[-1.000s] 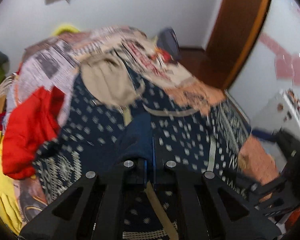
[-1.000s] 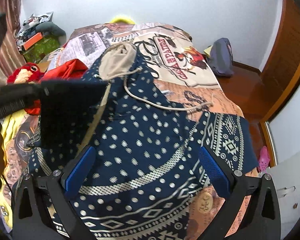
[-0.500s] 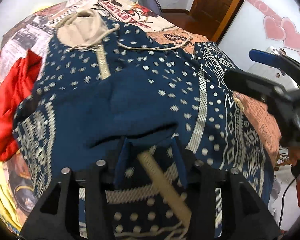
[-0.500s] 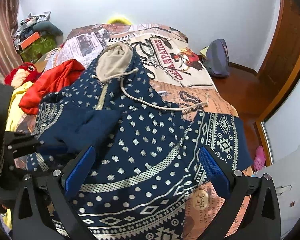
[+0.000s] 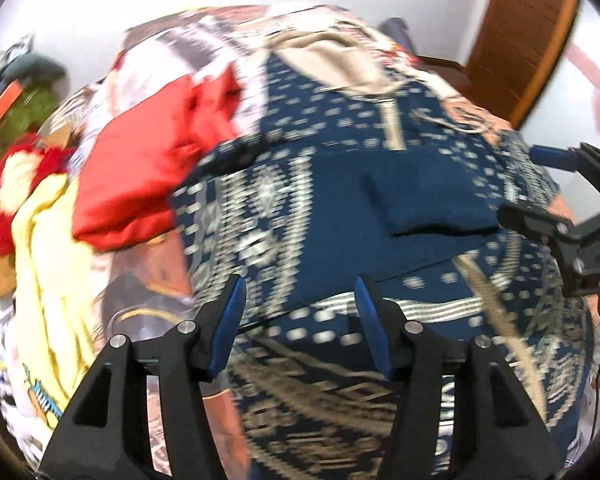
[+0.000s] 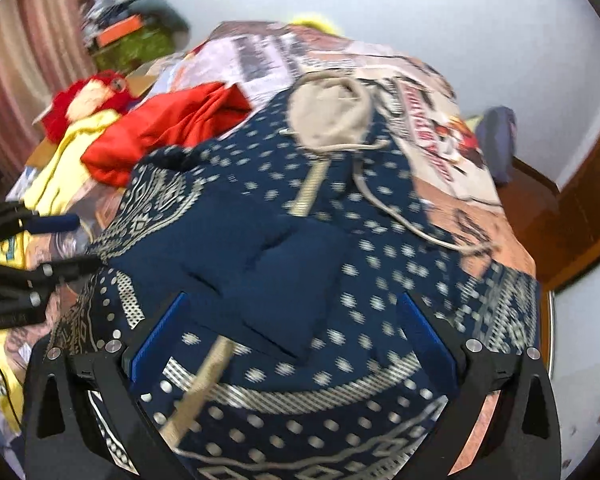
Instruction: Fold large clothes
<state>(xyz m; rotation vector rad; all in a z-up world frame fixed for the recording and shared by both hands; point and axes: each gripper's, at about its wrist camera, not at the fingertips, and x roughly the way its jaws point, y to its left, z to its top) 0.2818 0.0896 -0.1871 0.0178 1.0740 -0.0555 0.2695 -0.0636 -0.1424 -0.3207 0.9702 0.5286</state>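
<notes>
Sleeve (image 5: pixel 428 196) released, beyond left gripper (image 5: pixel 298 300).

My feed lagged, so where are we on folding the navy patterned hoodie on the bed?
Done: one sleeve lies folded across the chest of the navy hoodie. In hand: nothing; the left gripper is opening with no cloth gripped, and the right gripper hangs open. Left: the other sleeve lies spread out, the body is unfolded, and the red garment waits.

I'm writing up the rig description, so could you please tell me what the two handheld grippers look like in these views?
Both match: the left gripper and right gripper have matte black, angular, cut-out frames, silver screw heads along the arms and flat blue pads on the fingers. The right gripper's body shows small white lettering, too blurred to read, with a thin black cable below it.
</notes>
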